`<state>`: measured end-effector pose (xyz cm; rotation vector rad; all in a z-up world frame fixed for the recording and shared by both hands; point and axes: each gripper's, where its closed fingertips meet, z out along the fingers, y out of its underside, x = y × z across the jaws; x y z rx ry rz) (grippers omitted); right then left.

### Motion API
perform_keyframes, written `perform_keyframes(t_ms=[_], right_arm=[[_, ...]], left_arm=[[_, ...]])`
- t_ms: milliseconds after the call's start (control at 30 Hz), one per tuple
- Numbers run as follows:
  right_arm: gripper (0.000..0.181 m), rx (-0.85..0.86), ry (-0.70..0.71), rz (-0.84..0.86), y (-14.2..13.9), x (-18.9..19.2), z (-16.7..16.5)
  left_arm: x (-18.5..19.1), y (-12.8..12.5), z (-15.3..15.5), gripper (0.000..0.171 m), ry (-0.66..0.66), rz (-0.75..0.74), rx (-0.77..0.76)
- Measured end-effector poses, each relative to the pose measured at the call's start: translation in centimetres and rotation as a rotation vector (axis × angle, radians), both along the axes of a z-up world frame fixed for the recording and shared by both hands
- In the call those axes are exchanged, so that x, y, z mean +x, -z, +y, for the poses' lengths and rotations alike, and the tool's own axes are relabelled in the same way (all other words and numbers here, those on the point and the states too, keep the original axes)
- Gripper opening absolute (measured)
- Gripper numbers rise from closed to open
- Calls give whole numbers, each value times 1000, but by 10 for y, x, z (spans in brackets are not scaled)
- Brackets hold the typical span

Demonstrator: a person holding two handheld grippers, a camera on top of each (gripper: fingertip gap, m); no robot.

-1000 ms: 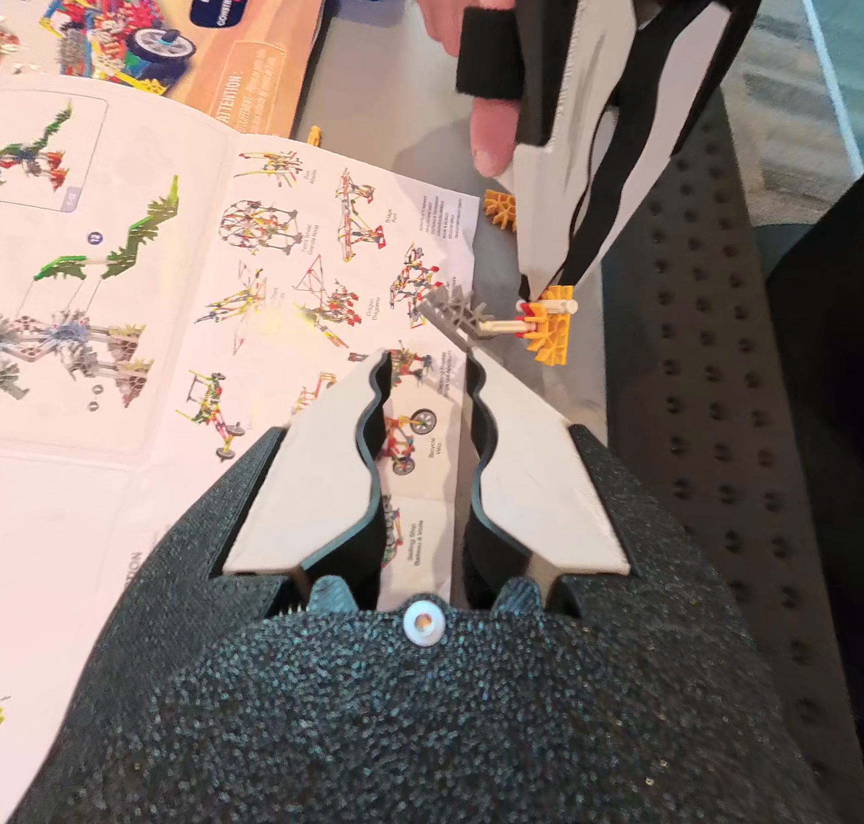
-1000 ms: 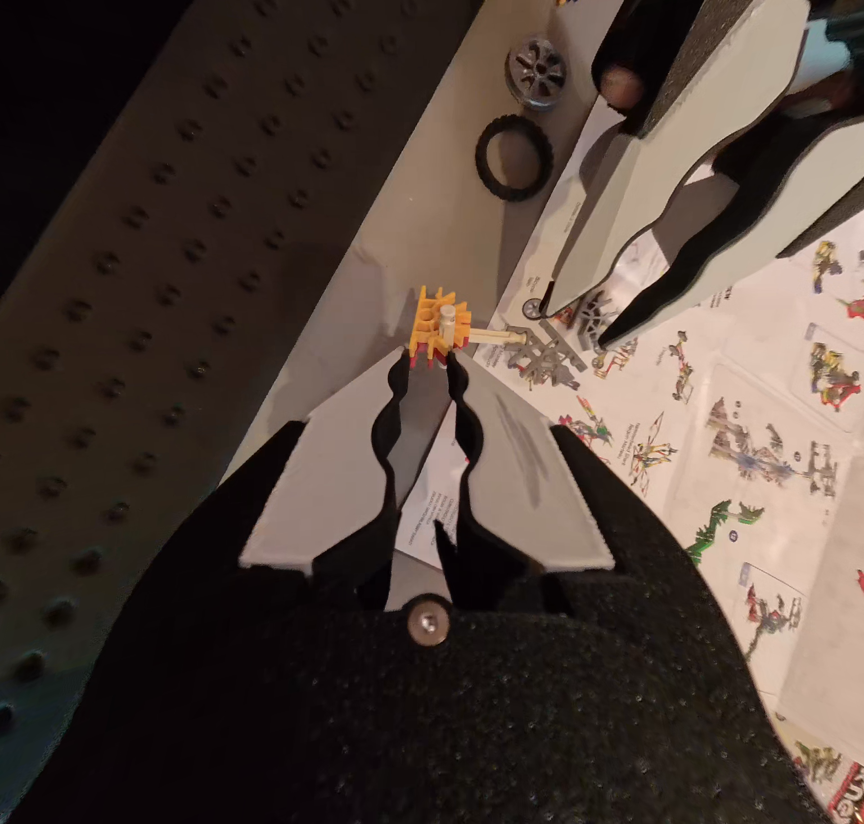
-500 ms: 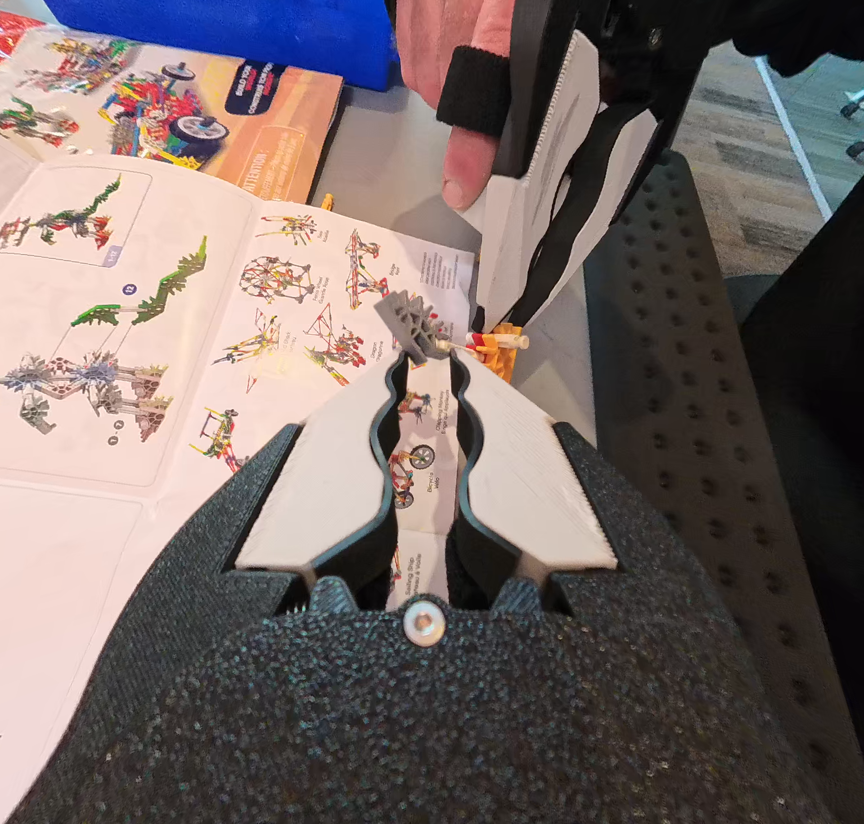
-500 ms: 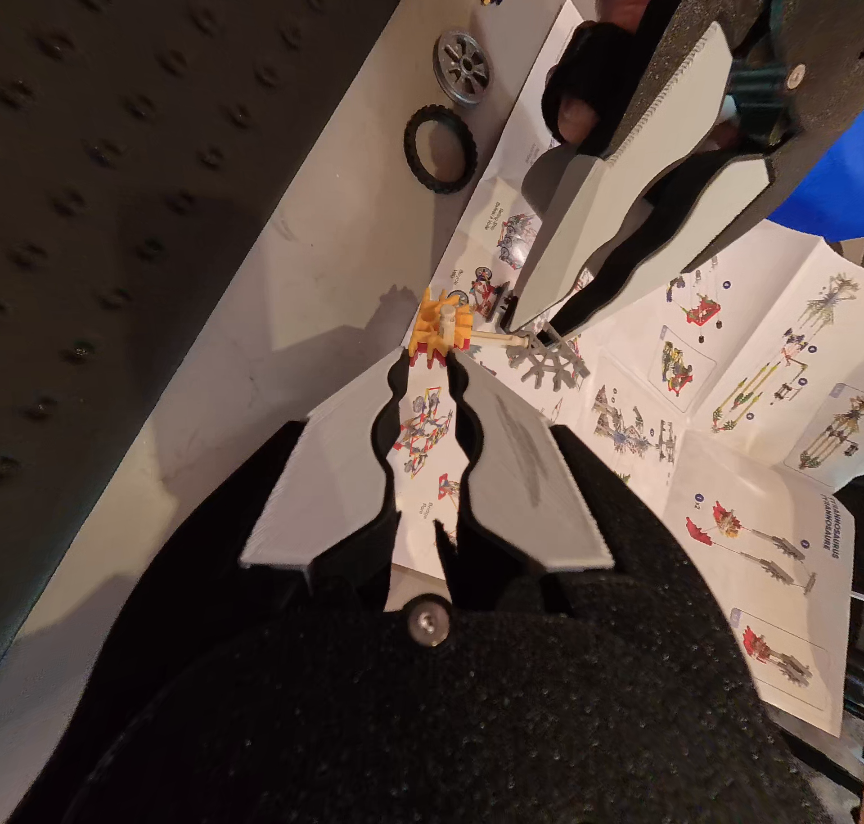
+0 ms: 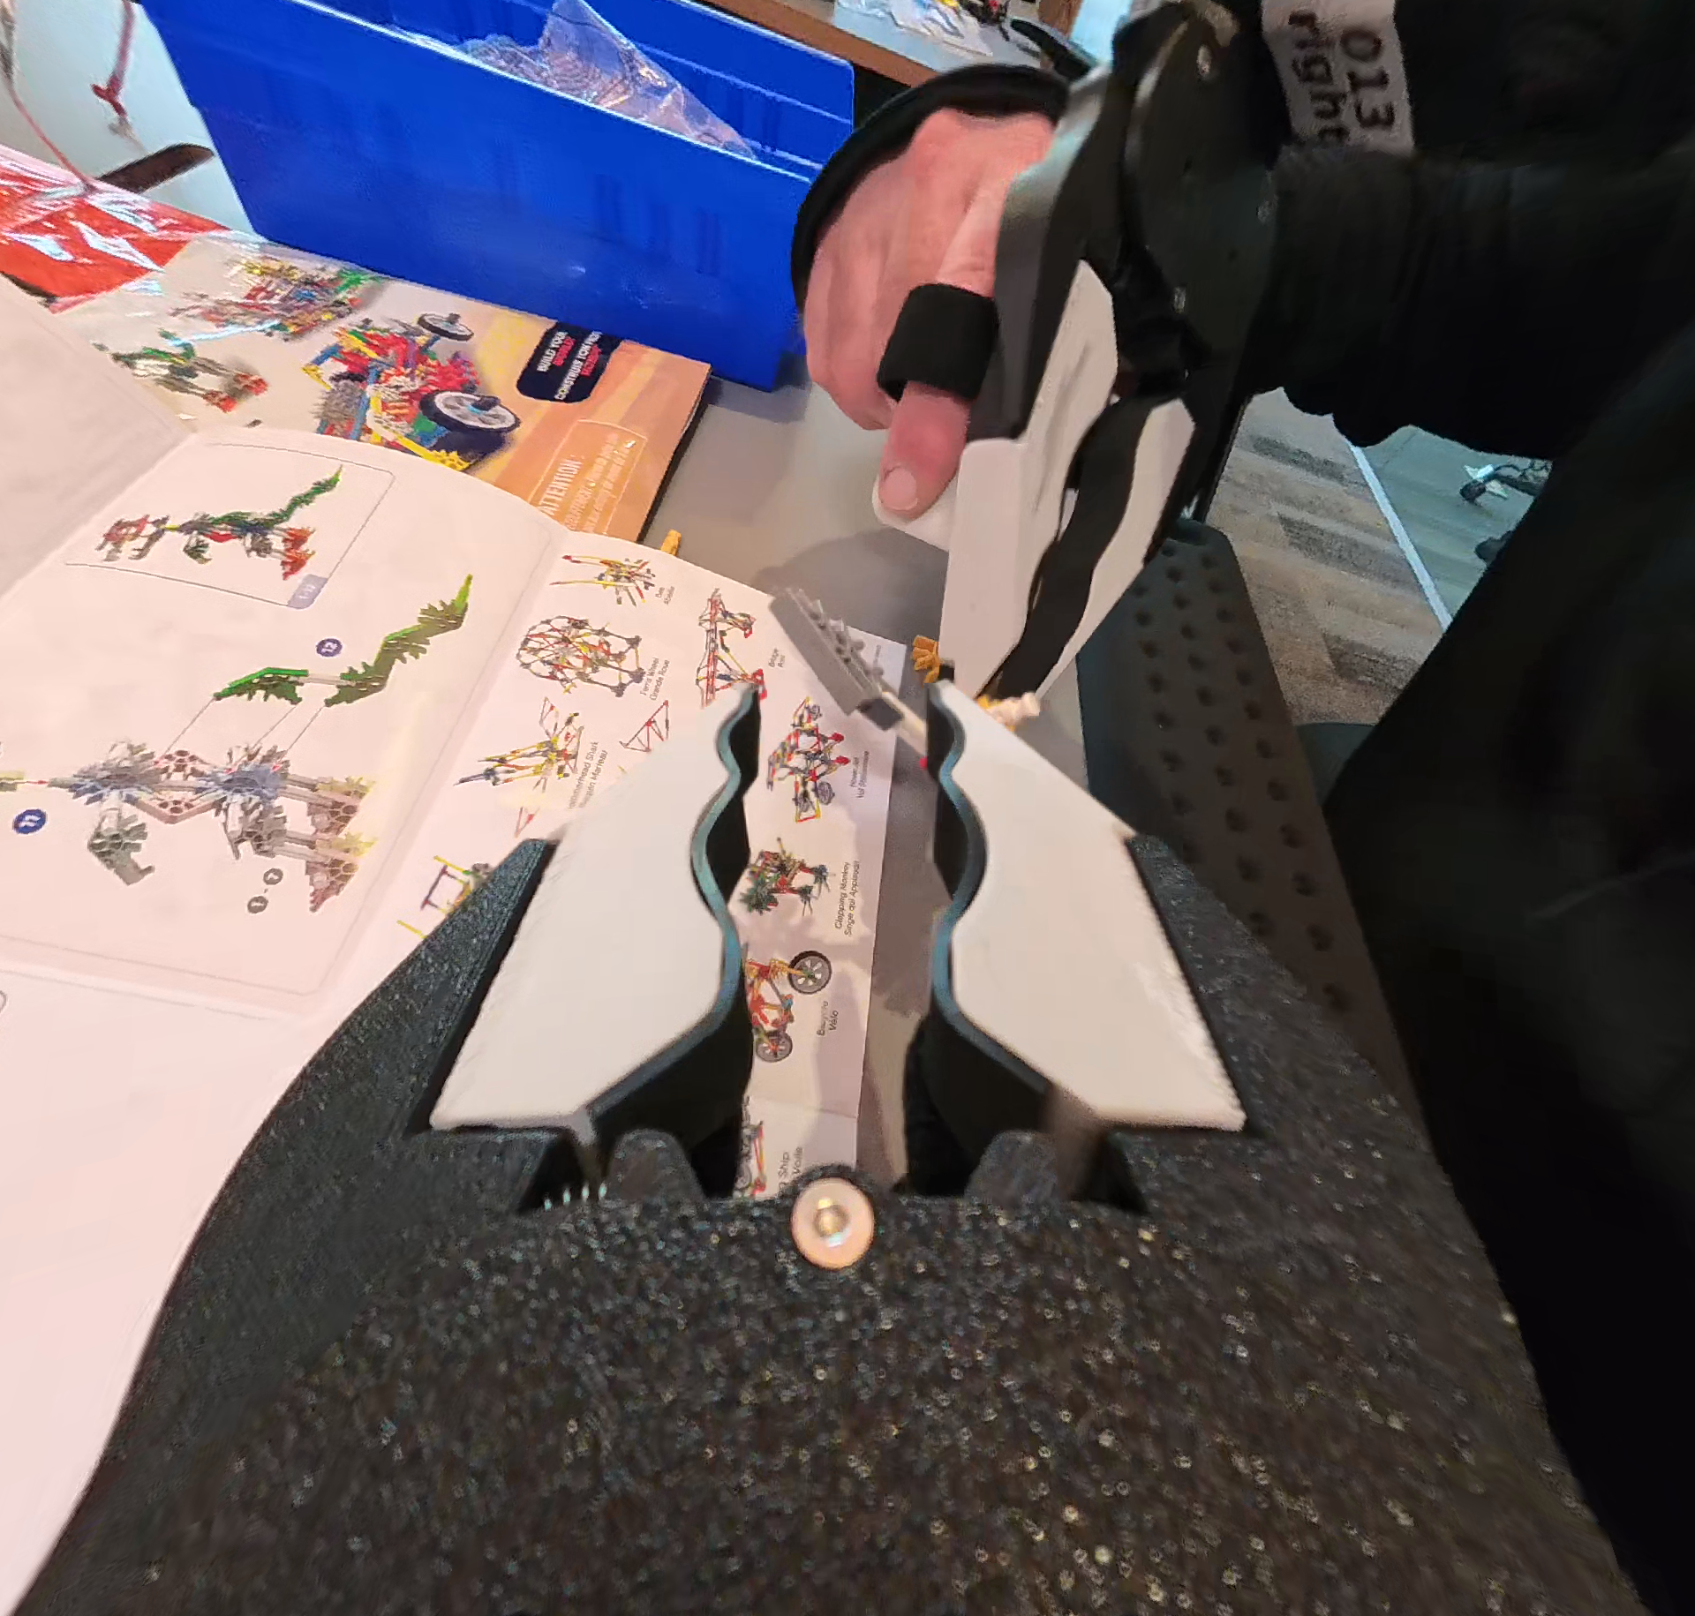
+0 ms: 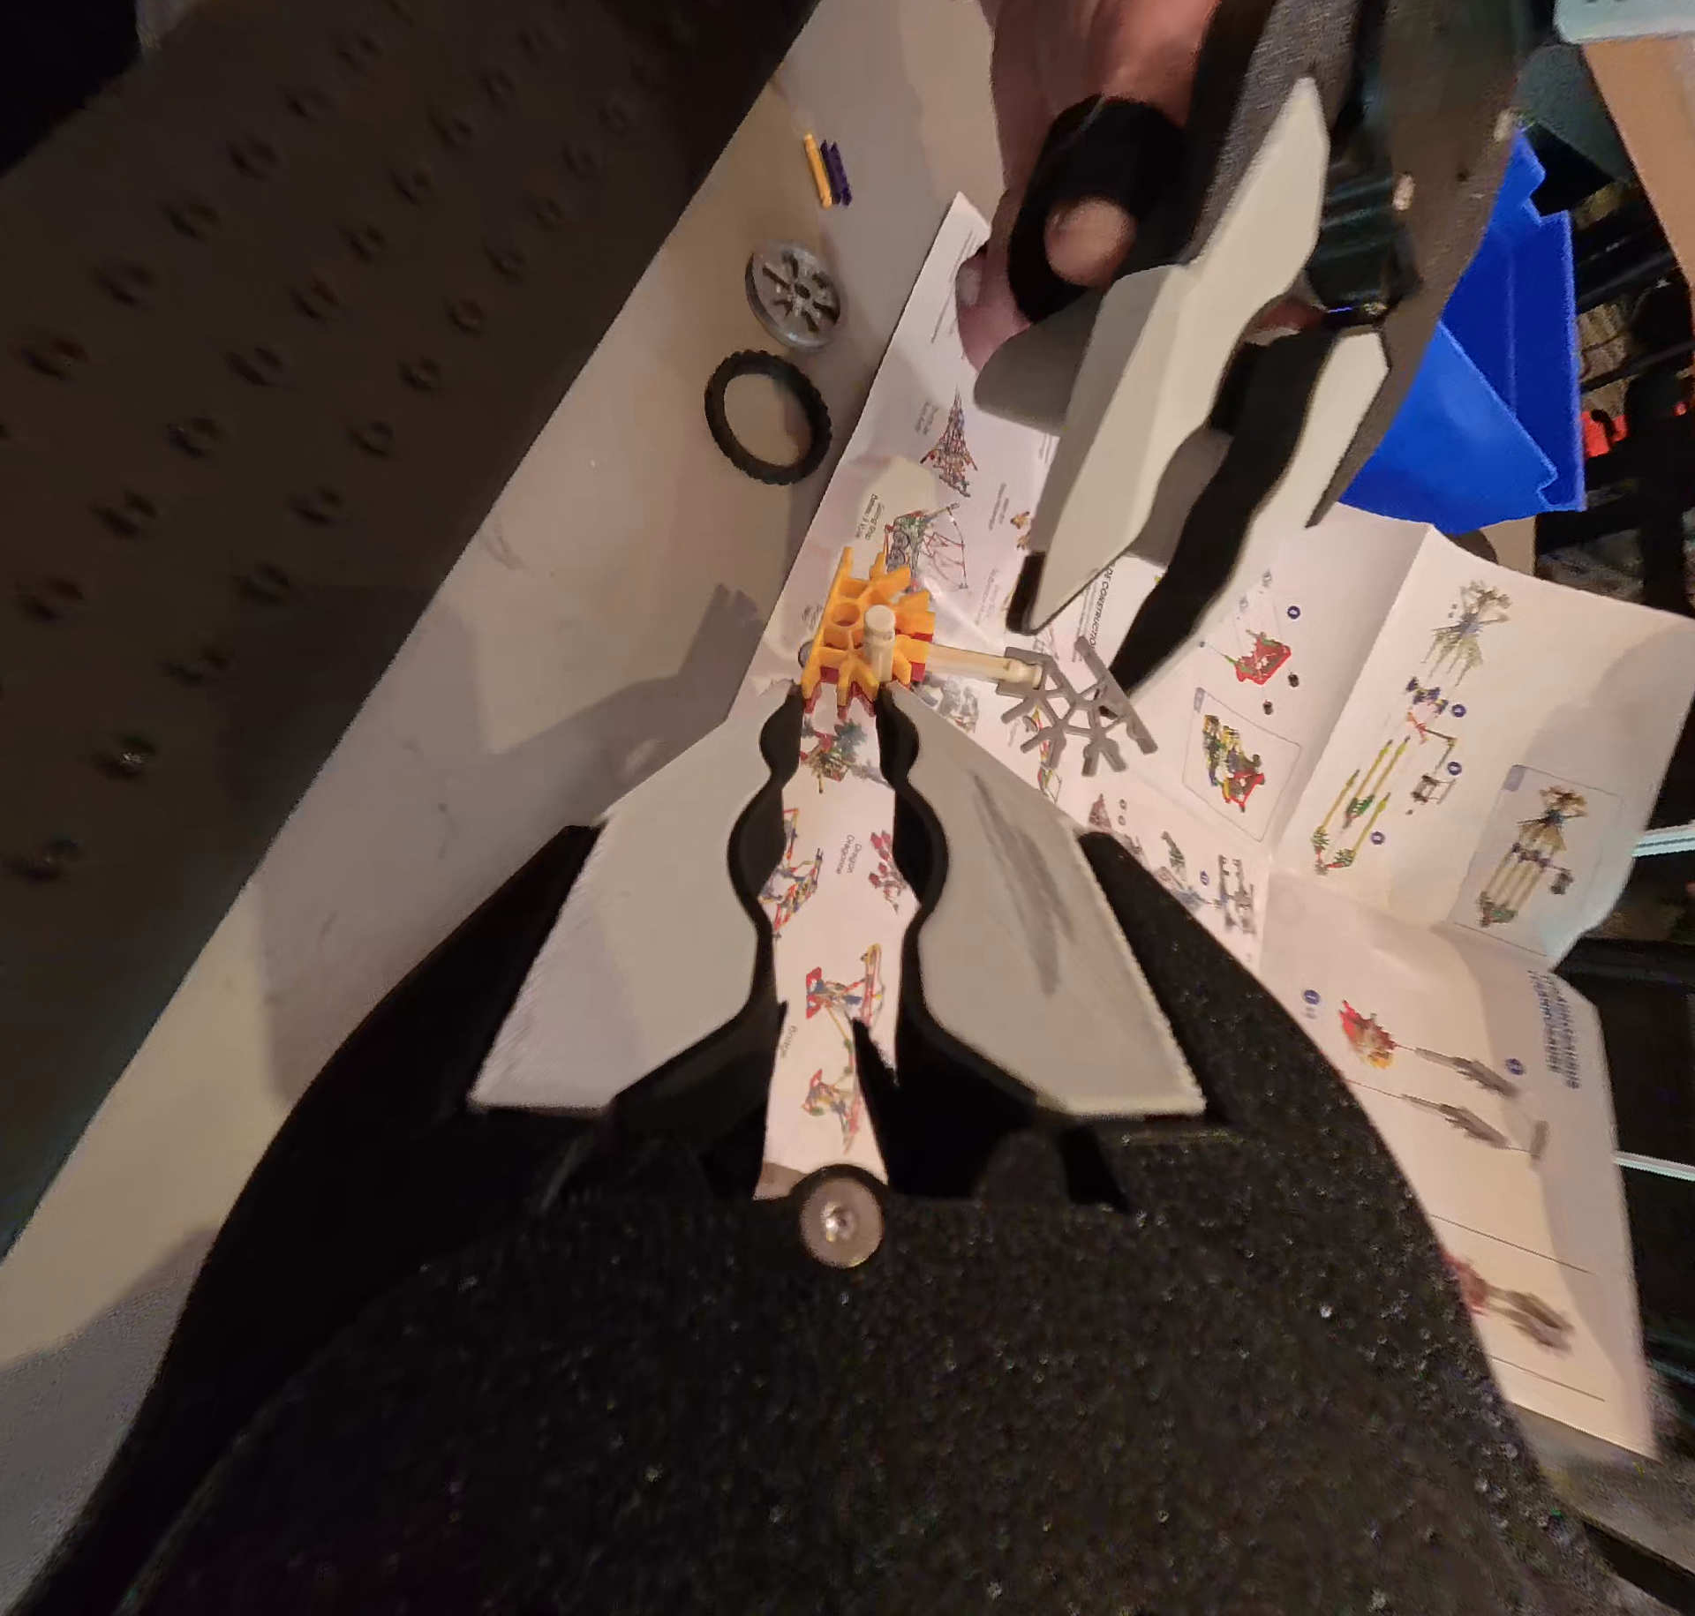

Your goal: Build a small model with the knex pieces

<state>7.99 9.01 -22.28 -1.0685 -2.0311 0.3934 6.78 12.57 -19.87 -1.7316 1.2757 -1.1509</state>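
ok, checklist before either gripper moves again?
1. Right gripper grip: ok, tips shut on the lower edge of the yellow connector.
2. White rod joining it to the grey connector: ok, both ends look seated.
3. Left gripper free: ok, jaws apart, holding nothing.
4. Left tips touching the grey connector: cannot tell, they are close.
5. Assembly clear of the instruction sheet: cannot tell.
6. Tyre and wheel hub: ok, off to the side.

L gripper jaws apart, holding nothing, tips angled down. R gripper jaws nearly closed, pinching at tips; bare hand behind it.
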Motion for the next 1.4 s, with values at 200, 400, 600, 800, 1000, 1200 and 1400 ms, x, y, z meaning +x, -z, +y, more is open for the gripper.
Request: perform_keyframes(t_ms=[200, 400, 600, 800, 1000, 1200, 1400], right_arm=[[15, 219, -33, -71, 10, -4, -2], [16, 299, -29, -44, 7, -4, 6], [17, 164, -27, 40, 1, -7, 3], [43, -61, 93, 114, -13, -7, 14], [48, -496, 253, 174, -13, -10, 28], [23, -580, 292, 212, -14, -14, 33], [13, -610, 268, 218, -15, -11, 32]], left_arm=[[5, 8, -7, 15, 27, 30, 6], [3, -2, -9, 8, 44, -25, 6], [0, -9, -13, 7, 78, -66, 9], [-3, -23, 5, 5, -27, -114, 76], [-3, -37, 9, 5, -74, -147, 179], [2, -42, 5, 5, -81, -145, 269], [4, -43, -1, 5, -54, -139, 289]])
